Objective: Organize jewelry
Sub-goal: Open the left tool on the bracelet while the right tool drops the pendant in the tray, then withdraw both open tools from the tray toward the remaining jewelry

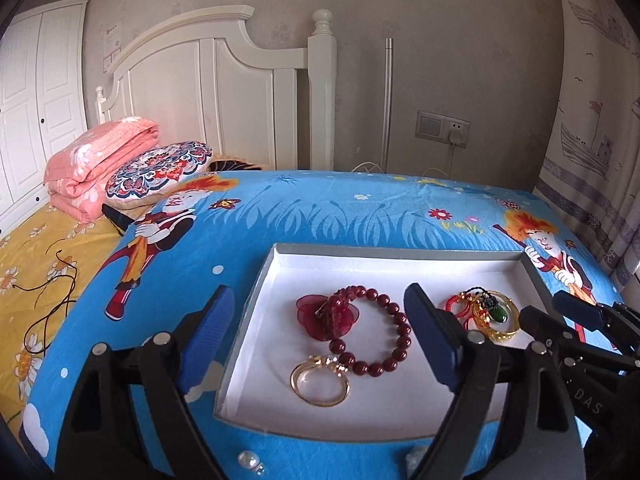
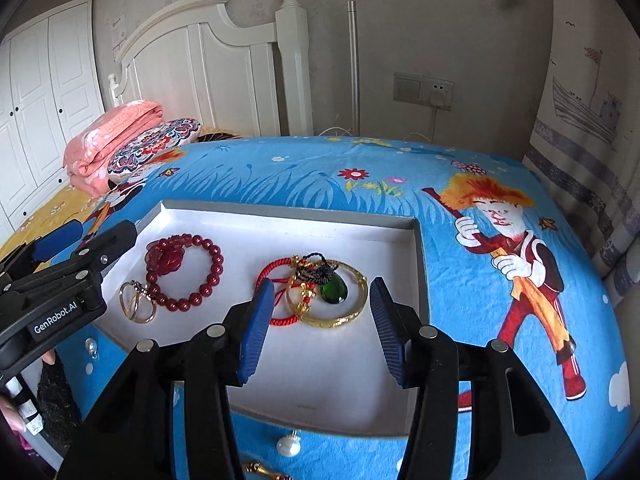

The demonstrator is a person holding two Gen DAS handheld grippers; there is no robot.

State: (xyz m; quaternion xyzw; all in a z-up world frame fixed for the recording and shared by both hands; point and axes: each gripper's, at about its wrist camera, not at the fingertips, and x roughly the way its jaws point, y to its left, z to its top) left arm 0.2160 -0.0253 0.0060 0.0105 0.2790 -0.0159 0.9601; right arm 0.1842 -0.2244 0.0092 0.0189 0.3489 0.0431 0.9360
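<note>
Jewelry is lying in a shallow white tray (image 1: 280, 280) that is sitting on a surface draped in a blue cartoon-print cloth (image 1: 320, 208). In the left part of the tray, a dark red bead bracelet (image 1: 396, 320) is lying flat, with a translucent red flower piece (image 1: 316, 314) resting against its left side and a gold ring-shaped piece (image 1: 320, 384) touching its near edge. Toward the right side of the tray, a gold bangle (image 2: 344, 316) is lying tangled with a red cord (image 2: 268, 276) and a green teardrop pendant (image 2: 333, 289) that is sitting inside the bangle's loop.

The left hand-held gripper (image 1: 320, 340) is hovering over the near left part of the tray with its blue-padded fingers (image 1: 208, 332) standing wide apart and gripping nothing; the bead bracelet is showing between them. The right hand-held gripper (image 2: 322, 328) is hovering over the near right part of the tray, its jaws likewise spread and empty, framing the bangle cluster.

On the cloth just outside the tray's near edge, a white pearl piece (image 2: 289, 446) and a small clear bead (image 1: 246, 460) are lying loose. A folded pink quilt (image 1: 96, 160) and a patterned cushion (image 1: 160, 168) are resting on the bed beyond.
</note>
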